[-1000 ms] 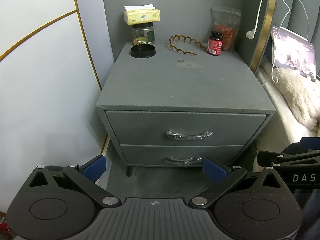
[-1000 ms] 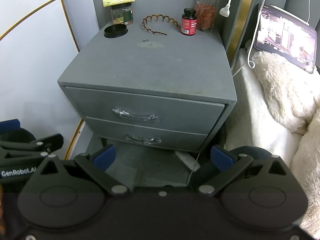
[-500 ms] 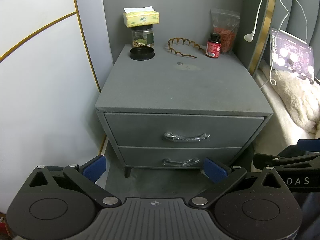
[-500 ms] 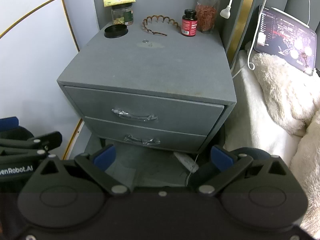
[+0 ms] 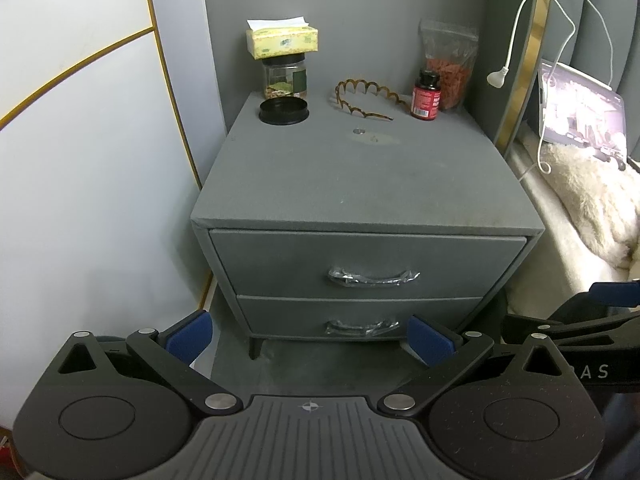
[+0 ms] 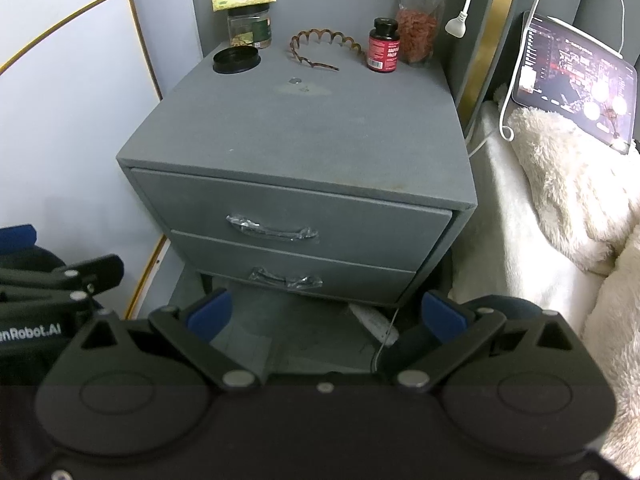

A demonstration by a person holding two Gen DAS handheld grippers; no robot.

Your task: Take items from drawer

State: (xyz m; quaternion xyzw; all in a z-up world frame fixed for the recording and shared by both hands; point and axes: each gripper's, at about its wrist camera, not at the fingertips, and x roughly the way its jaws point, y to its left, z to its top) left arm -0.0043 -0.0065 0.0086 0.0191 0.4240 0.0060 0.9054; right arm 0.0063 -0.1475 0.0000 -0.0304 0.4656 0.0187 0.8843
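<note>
2 drawers, both fully closed, face the claws, so the task reads as barely begun: nothing has been pulled out and no item is in view from inside. The upper drawer (image 5: 366, 258) and lower drawer (image 5: 360, 316) sit flush in a grey nightstand (image 5: 360, 176) with a matte, felt-like covering. Each carries a curved bar handle, the upper handle (image 5: 372, 278) seemingly wrapped in crinkled clear film. The left claw (image 5: 310, 338) hangs low in front of the lower drawer, its blue-tipped jaws wide apart and holding nothing. The right claw (image 6: 328, 314) is likewise spread and empty, apart from both handles. Left to do, by this reading: grip a handle, draw it open, then lift out the contents. On top stand a clear jar (image 5: 285, 78) under a tissue box (image 5: 282, 40), a round black lid (image 5: 284, 111), a wavy brown headband (image 5: 370, 100) and a red-labelled bottle (image 5: 426, 96).
</note>
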